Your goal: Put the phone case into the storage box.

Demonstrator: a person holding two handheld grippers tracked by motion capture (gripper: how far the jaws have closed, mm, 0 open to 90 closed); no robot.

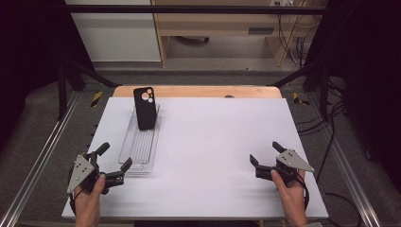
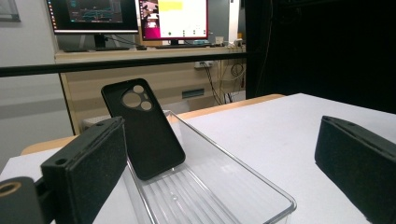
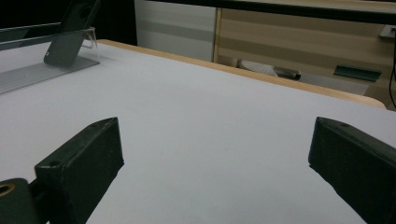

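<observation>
A black phone case (image 1: 144, 108) leans upright against the far end of a clear plastic tray (image 1: 137, 156) on the left of the white table. In the left gripper view the phone case (image 2: 142, 128) stands tilted inside the tray (image 2: 224, 196), camera cut-outs at its top. My left gripper (image 1: 115, 157) is open at the tray's near end, holding nothing. My right gripper (image 1: 265, 152) is open over bare table at the right, far from the tray. The right gripper view shows the case (image 3: 70, 32) and tray (image 3: 28, 74) at upper left.
The white table top (image 1: 213, 142) has a wooden strip (image 1: 198, 91) along its far edge. Metal frame rails (image 1: 42, 151) run down both sides. Beyond the table stand a wooden desk and monitors (image 2: 130, 16).
</observation>
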